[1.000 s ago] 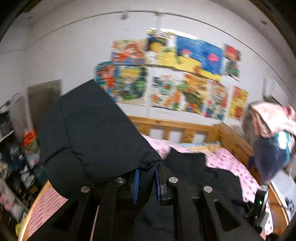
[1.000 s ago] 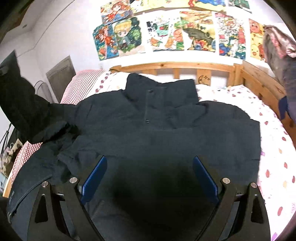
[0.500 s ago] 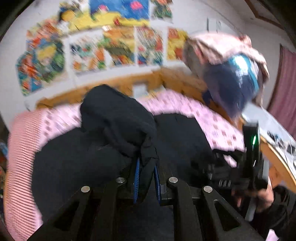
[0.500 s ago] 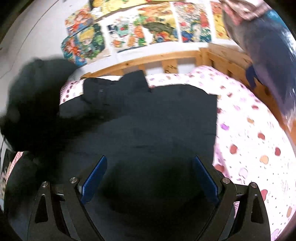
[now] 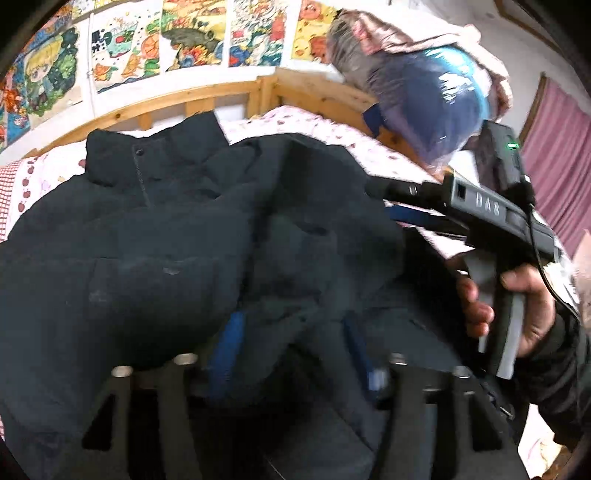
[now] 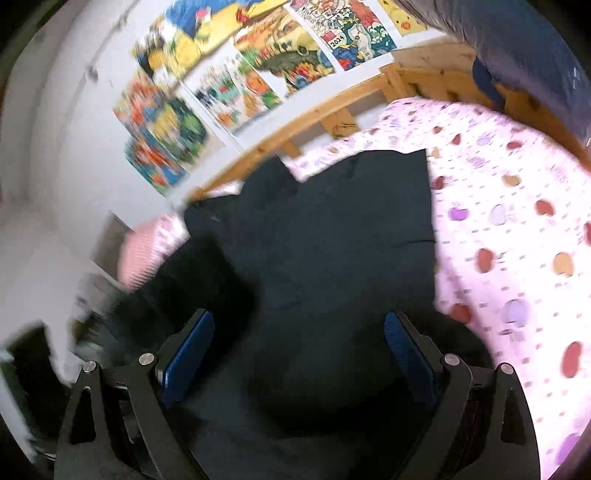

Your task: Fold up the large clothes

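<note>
Left wrist view: nearest me, my left gripper [image 5: 291, 354] has its blue-padded fingers standing apart, with a fold of the big dark navy padded jacket [image 5: 155, 236] bunched between and over them; I judge it loose rather than pinched, though blur makes that unsure. The jacket's left sleeve appears laid across the chest, so one side fold looks done. To the right, my right hand [image 5: 517, 306] holds the grey handle of my right gripper [image 6: 299, 347], which reaches over the jacket's right edge. In the right wrist view that gripper's fingers are wide apart and empty, hovering above the dark cloth. Farther off, the jacket's collar points toward the far wooden bed rail [image 5: 177, 107], and the whole garment lies on the pink heart-printed bedsheet [image 6: 517, 229]. Colourful cartoon posters [image 5: 192, 33] hang on the wall beyond. Remaining, as I judge it: the right side, then folding the body in half.
</note>
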Tool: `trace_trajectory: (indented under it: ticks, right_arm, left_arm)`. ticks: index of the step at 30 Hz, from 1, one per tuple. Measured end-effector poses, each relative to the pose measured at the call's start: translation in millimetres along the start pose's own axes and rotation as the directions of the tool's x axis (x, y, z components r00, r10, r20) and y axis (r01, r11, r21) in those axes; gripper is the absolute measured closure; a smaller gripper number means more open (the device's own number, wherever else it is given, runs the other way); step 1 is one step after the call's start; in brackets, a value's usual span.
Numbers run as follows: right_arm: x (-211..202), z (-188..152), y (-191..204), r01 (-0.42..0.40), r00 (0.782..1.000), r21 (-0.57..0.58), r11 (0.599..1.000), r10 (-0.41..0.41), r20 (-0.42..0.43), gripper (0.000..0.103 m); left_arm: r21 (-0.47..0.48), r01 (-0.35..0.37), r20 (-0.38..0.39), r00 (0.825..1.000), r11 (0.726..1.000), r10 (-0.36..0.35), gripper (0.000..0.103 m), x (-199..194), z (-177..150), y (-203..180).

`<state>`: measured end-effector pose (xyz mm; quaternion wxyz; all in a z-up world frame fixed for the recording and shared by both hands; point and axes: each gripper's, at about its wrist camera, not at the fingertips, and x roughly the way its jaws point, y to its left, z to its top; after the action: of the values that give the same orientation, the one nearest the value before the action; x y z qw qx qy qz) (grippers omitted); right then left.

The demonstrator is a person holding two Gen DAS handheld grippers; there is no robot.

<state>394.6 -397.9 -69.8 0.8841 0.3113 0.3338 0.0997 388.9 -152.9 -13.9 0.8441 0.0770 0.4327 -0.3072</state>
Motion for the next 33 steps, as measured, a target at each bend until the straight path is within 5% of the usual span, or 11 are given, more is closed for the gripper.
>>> trace_trajectory:
  ticks: [3, 5, 12, 17, 21, 22, 26, 28, 30, 33]
  right_arm:
    - [2.4, -0.5, -5.3, -0.154, 0.988, 0.094, 0.984, 0.155, -0.001, 0.012]
    - [14.1, -3.5, -6.5, -0.165, 0.983, 0.121, 0.979, 0.173, -0.058, 0.012]
    - [43.0, -21.5, 13.9, 0.032, 0.991, -0.003, 0.999, -0.032, -0.130, 0.014]
    - [49.0, -24.0, 23.9, 0.096, 0.985, -0.018, 0.995, -0.098, -0.144, 0.059]
    - [48.2, -28.2, 35.1, 0.124, 0.981, -0.069, 0.990, -0.133, -0.140, 0.082]
    - [45.6, -27.2, 40.3, 0.145, 0.980, -0.100, 0.984, -0.157, -0.124, 0.093]
    - [15.9, -6.5, 54.4, 0.115, 0.992, -0.147, 0.983, -0.120, -0.029, 0.098]
    - [0.9, 9.5, 71.0, 0.141, 0.990, -0.203, 0.969, -0.133, 0.051, 0.099]
    - [-12.5, 24.4, 82.9, 0.157, 0.985, -0.235, 0.959, -0.134, 0.111, 0.099]
    - [-25.3, 47.1, 90.4, 0.172, 0.978, -0.239, 0.956, -0.135, 0.161, 0.099]
  left_arm:
    - [0.019, -0.031, 0.018, 0.999, 0.999, 0.031, 0.031, -9.0, -4.3, -4.1]
    - [0.011, -0.057, 0.029, 0.998, 0.998, 0.056, 0.031, -20.5, -6.4, -2.6]
    - [-0.132, -0.259, 0.051, 0.962, 0.957, 0.268, 0.026, -75.7, -18.7, 43.7]
    - [-0.289, -0.372, 0.015, 0.919, 0.882, 0.393, 0.025, -107.7, -44.1, 114.0]
    - [-0.387, -0.408, -0.029, 0.902, 0.827, 0.432, 0.026, -114.2, -62.4, 169.3]
    - [-0.413, -0.401, -0.046, 0.906, 0.818, 0.421, 0.026, -112.5, -65.7, 181.7]
    - [-0.492, -0.319, -0.093, 0.944, 0.810, 0.315, 0.026, -96.7, -76.1, 213.6]
    - [-0.505, -0.315, -0.122, 0.948, 0.804, 0.294, 0.035, -86.2, -80.2, 220.5]
    - [-0.523, -0.247, -0.096, 0.968, 0.816, 0.231, 0.074, -82.8, -85.9, 223.3]
    - [-0.514, -0.238, -0.065, 0.969, 0.824, 0.239, 0.089, -86.3, -85.2, 214.9]
